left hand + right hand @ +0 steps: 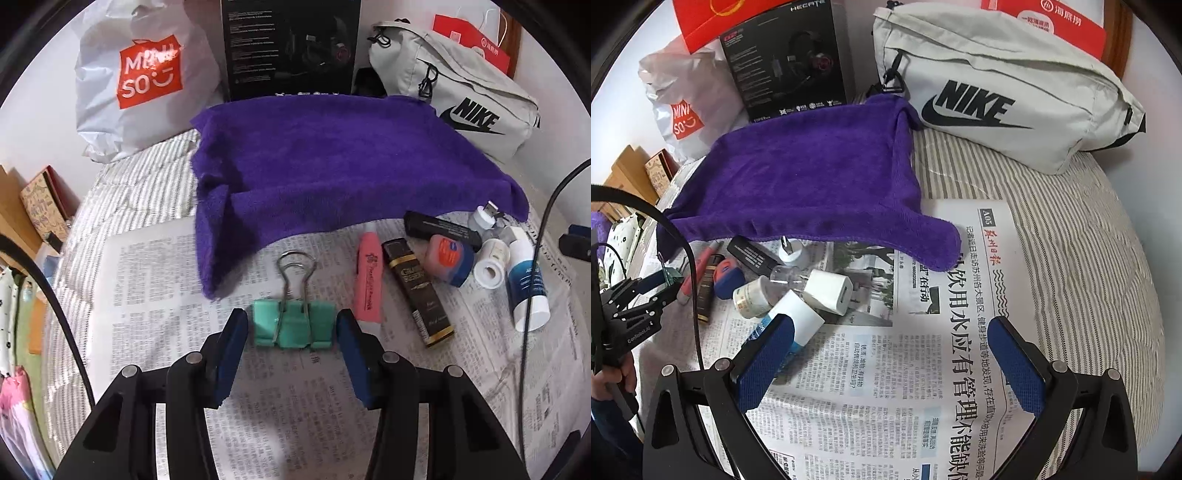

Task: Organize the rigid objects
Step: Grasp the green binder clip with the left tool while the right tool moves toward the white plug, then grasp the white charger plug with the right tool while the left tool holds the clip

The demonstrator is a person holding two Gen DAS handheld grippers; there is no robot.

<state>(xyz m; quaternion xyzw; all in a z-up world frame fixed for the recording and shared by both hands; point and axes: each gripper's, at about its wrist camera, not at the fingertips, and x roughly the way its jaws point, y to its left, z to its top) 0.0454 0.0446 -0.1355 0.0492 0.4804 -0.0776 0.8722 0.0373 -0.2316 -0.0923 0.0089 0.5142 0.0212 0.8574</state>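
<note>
I am bracketing the mint-green metal binder clip with silver wire handles [293, 323] with my left gripper [291, 325]: its blue-padded jaws are standing apart, one on either side of the clip's body, close to it but not visibly pressing. The clip is lying on the printed newspaper sheet [155, 280], handles pointing away from me toward the purple terry towel [332, 166]. I judge this as the grasp step for the clip; the next move calls for closing squarely on its folded sides so it does not twist out.

Just right of my left jaws, the pink highlighter pen [369, 284] and the slim black-and-gold box [417, 291] are lying side by side.

My right gripper [890, 354] is hovering with jaws wide apart and nothing between them; beyond its left finger the white cube charger [833, 291] and the white-capped tube [796, 319] are clustered.

The towel's edge is covering part of a black rectangular case [750, 254], and the clip itself is barely readable from the right wrist view.
</note>
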